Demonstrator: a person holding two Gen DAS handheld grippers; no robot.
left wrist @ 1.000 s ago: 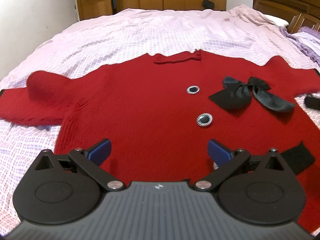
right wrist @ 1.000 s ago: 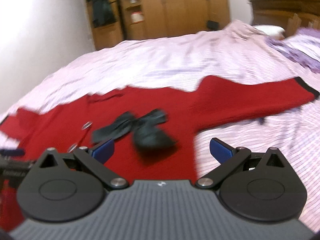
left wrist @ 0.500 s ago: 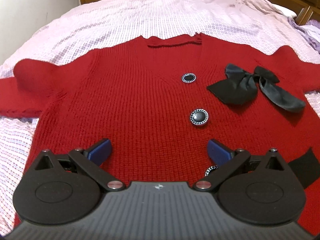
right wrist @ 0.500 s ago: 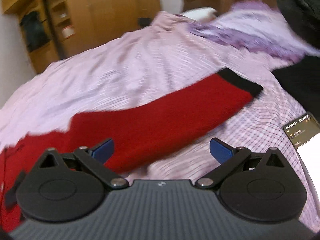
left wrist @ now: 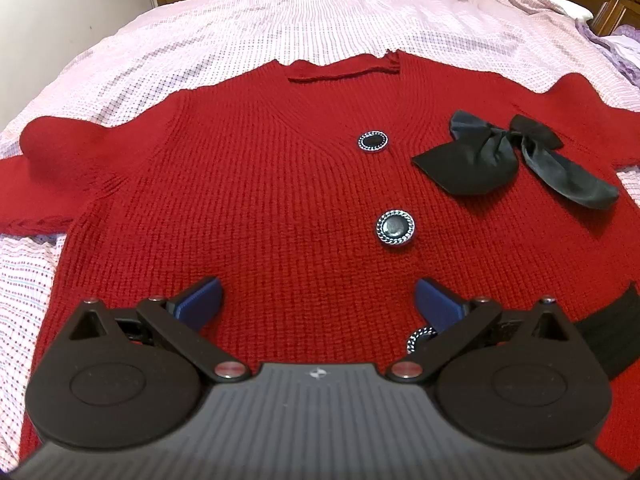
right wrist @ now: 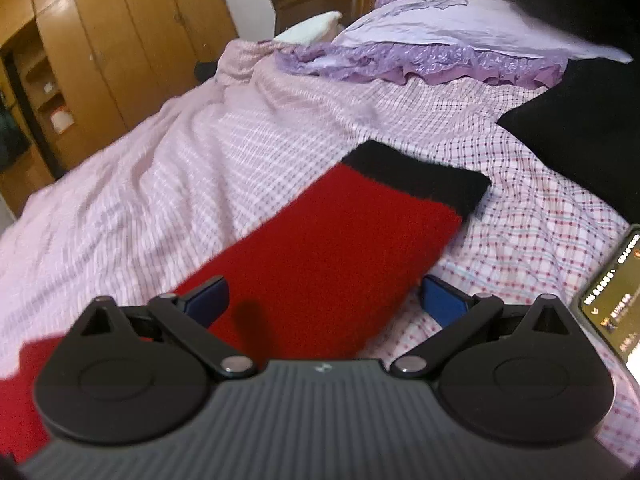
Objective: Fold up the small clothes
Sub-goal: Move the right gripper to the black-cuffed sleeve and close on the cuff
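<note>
A small red knit cardigan (left wrist: 260, 200) lies flat, front up, on the bed, with black round buttons (left wrist: 395, 229) and a black satin bow (left wrist: 504, 156) on its right chest. My left gripper (left wrist: 318, 304) is open and empty, low over the cardigan's lower front. In the right wrist view the cardigan's right sleeve (right wrist: 340, 248) lies stretched out, ending in a black cuff (right wrist: 416, 176). My right gripper (right wrist: 324, 300) is open and empty, just over the sleeve's middle.
The bed is covered by a pink checked sheet (left wrist: 280, 32). A lilac ruffled pillow (right wrist: 440, 52) and dark fabric (right wrist: 580, 128) lie beyond the cuff. A phone (right wrist: 616, 300) with its screen lit lies at the right. Wooden wardrobes (right wrist: 100, 40) stand behind.
My right gripper swung right from the bow and chest along the sleeve toward the cuff. My left gripper moved closer and lower over the cardigan's front.
</note>
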